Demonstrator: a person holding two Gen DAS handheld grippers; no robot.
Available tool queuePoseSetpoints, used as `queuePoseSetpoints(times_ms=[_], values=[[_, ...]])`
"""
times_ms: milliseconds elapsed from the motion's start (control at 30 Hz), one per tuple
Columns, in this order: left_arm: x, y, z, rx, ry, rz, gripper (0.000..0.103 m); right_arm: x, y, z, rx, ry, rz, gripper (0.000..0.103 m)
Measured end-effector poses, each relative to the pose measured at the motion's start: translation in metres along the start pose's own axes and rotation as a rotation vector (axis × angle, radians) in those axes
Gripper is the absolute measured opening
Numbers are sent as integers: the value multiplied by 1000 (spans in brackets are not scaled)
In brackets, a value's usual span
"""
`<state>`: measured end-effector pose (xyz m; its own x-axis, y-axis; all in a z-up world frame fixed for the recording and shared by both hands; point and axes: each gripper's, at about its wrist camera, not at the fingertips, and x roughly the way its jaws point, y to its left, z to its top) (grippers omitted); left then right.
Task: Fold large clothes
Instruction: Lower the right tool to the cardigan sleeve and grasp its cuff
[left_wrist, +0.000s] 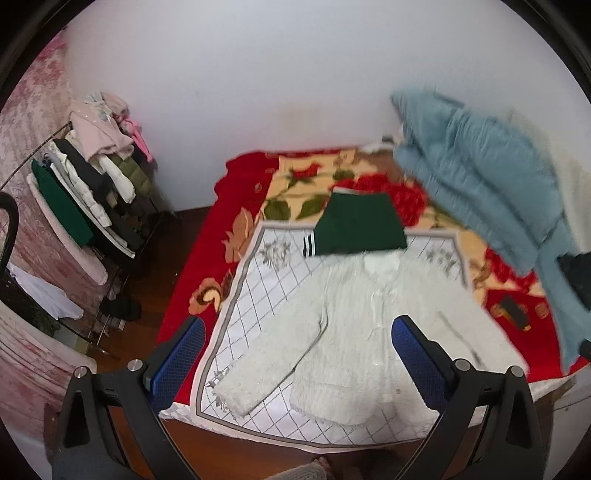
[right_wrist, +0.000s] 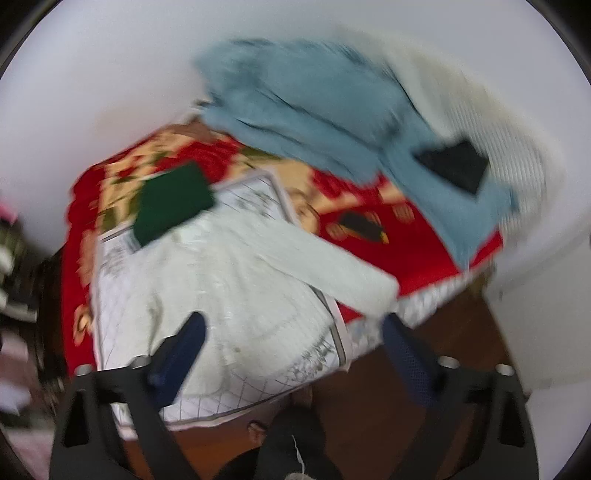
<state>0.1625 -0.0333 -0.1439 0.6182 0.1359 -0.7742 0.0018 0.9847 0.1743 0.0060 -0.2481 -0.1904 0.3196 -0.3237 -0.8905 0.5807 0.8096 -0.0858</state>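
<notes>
A clothes rack (left_wrist: 92, 192) is seen at far left. The white fuzzy jacket (left_wrist: 354, 325) is spread flat on the checked cloth (left_wrist: 280, 280) on the bed (left_wrist: 207, 258), below a folded green garment (left_wrist: 360, 229). The left gripper (left_wrist: 295, 354) and right gripper (right_wrist: 291, 350) are held released above it, grasping nothing. Blue clothing (left_wrist: 480, 177) is heaped at right.

Left of the bed (left_wrist: 236, 199) with its red floral blanket (left_wrist: 295, 177), I see a clothes rack (left_wrist: 92, 184) crowded with garments against the white wall (left_wrist: 240, 74). Beyond the rack hangs a pink patterned curtain (left_wrist: 33, 122). Brown wooden floor (left_wrist: 162, 251) lies between rack and bed.
</notes>
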Motion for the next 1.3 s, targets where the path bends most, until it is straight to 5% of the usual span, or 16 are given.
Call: queuePoseSetpoints(times_ms=[133,433,633,700,767,867,1033,1200,1233,1300], values=[[82,-39,-8,36,91,57,103,118,-73,3,189,145,-44,85],[250,-129,-52,83,314,117,103,386,-185,-42,668,443,109,86],[320,-179,-93,117,454,90,103,516,-227,-119,1168,449,334,86],[337,-198,-100,142,466,65,103,529,-233,-132,1260,393,354,79],[350,-214,-105,176,466,50,103,527,-235,-136,1293,294,322,44],[365,-236,-107,205,450,28,103,512,-221,-131,1242,239,265,20],[384,-261,-105,195,466,9,103,484,-186,-114,1086,205,233,19],[387,-279,-95,195,455,-9,103,478,-201,-115,1126,198,241,20],[387,-283,-93,202,451,-15,103,474,-208,-118,1128,192,243,23],[386,-290,-91,221,444,-29,103,475,-215,-119,1143,185,227,46]])
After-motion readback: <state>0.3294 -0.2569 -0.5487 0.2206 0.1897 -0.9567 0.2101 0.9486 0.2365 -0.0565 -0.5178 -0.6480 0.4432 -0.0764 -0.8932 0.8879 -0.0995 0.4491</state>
